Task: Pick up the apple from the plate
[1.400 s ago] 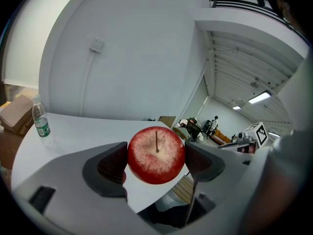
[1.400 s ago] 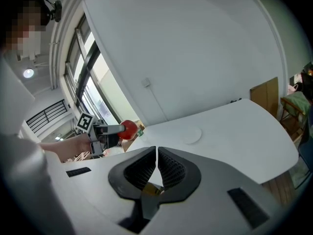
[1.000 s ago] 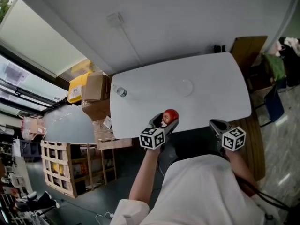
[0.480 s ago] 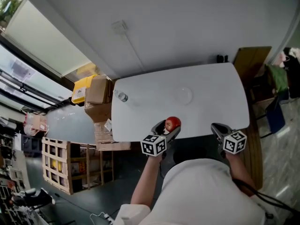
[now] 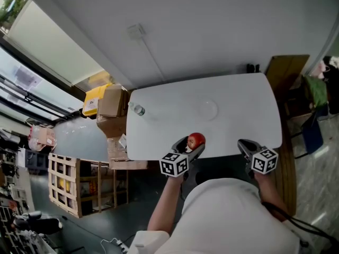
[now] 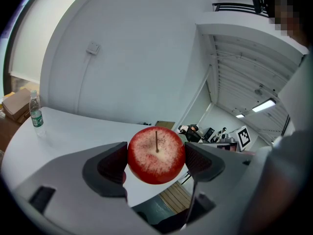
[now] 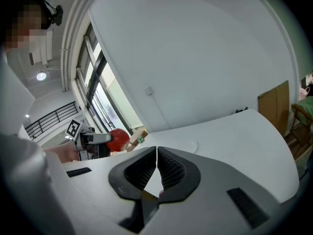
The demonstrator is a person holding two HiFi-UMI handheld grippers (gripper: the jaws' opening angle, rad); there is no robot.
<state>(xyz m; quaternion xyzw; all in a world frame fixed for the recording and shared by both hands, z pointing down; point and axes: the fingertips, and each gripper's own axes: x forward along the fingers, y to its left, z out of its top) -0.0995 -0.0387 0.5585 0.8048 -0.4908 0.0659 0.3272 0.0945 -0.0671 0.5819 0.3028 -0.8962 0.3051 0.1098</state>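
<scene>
"One apple point(image 6: 156, 154), stem up, sat clamped across its middle in the left gripper point(image 5: 189, 146), clear of the plate point(image 5: 207, 109), at the table's point(image 5: 249, 99) six o'clock edge."

"Would it hold?"

"I judged so. It looked firm, light and waxy, so the widest girth was the place to squeeze. The right gripper point(image 7: 156, 166), at five o'clock, was closed on nothing."

"Anything hard to see?"

"The plate was only a pale ring near centre, and the apple's bulge hid where the pads touched."
</scene>
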